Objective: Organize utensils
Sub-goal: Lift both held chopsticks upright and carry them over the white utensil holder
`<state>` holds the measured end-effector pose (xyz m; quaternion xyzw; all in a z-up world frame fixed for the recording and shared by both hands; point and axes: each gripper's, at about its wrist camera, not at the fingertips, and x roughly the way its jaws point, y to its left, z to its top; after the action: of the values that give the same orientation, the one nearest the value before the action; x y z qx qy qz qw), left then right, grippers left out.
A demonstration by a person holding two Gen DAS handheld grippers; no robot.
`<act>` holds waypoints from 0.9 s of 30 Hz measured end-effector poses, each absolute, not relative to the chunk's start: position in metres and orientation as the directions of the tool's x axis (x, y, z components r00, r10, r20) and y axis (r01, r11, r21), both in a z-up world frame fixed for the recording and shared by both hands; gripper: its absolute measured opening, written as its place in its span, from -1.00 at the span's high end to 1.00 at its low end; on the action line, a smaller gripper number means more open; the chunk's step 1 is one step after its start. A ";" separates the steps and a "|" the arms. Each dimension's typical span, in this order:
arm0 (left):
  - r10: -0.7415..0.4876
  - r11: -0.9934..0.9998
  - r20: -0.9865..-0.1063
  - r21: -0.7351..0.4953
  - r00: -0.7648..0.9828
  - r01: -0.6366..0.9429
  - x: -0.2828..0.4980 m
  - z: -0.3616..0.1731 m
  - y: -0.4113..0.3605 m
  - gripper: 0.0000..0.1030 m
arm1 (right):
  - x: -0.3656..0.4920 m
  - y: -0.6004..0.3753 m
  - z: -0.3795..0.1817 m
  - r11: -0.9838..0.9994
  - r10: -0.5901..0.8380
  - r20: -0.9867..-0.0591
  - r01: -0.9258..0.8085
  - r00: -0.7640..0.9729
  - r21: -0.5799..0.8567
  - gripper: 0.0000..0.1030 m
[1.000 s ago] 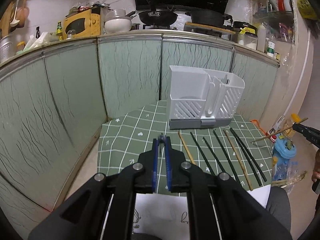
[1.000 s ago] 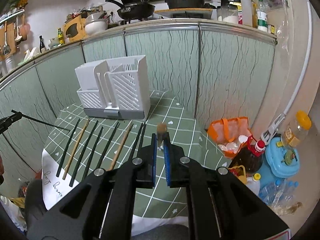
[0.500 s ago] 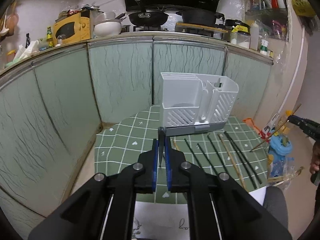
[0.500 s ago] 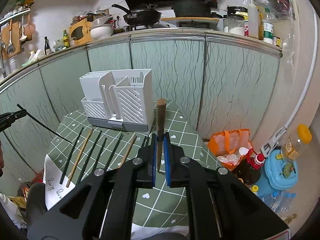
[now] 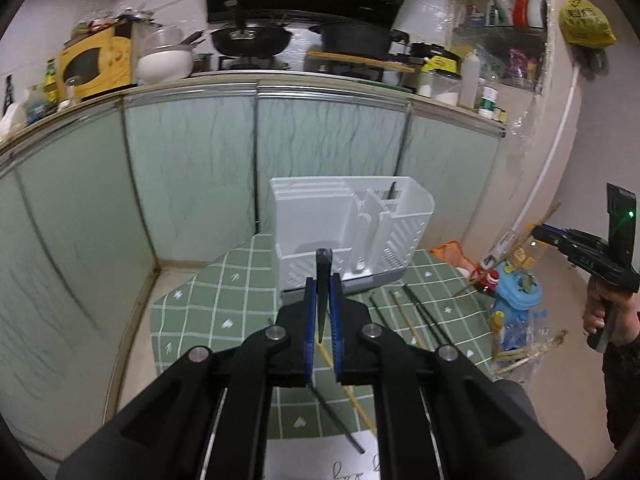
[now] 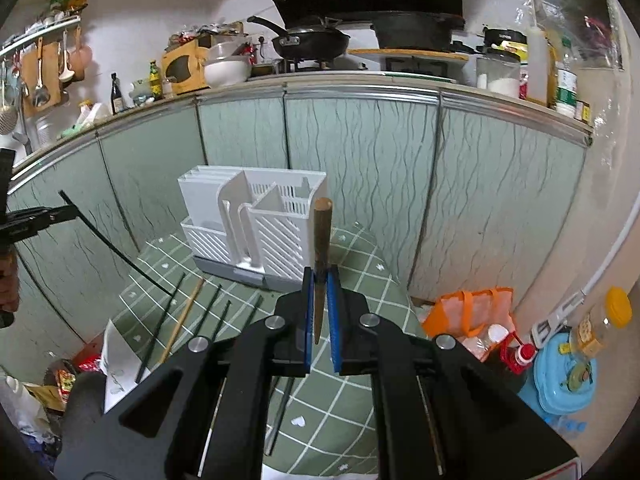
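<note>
Left wrist view: paper scrawl unreadable; yellow bag print blurred.

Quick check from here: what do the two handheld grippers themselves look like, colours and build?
Both match: the left gripper and right gripper have matte black linkage arms with round silver pivot pins, ending in blue fingers. The right gripper's body carries a small green light. A dark sleeve shows at the wrist.
</note>
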<state>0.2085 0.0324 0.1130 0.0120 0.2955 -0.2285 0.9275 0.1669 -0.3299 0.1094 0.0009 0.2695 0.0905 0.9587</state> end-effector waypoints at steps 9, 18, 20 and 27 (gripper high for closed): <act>-0.499 0.852 -0.509 -0.139 0.701 0.505 0.232 0.147 -0.005 0.85 | 0.188 -0.317 0.159 0.970 0.238 -0.462 -0.234 0.855 0.068 0.88; -0.555 0.816 -0.448 -0.128 0.701 0.564 0.259 0.200 -0.044 0.85 | 0.218 -0.314 0.204 0.961 0.273 -0.422 -0.266 0.864 0.078 0.88; -0.563 0.810 -0.434 -0.124 0.703 0.573 0.269 0.211 -0.052 0.85 | 0.228 -0.315 0.211 0.960 0.276 -0.419 -0.269 0.865 0.077 0.88; -0.587 0.787 -0.423 -0.099 0.690 0.609 0.304 0.216 -0.080 0.85 | 0.265 -0.317 0.210 0.954 0.293 -0.435 -0.290 0.852 0.074 0.88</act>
<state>0.3044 -0.0802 0.2163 0.0247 0.2213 -0.3253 0.9190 0.2654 -0.3166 0.2105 0.0028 0.2265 0.1514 0.9622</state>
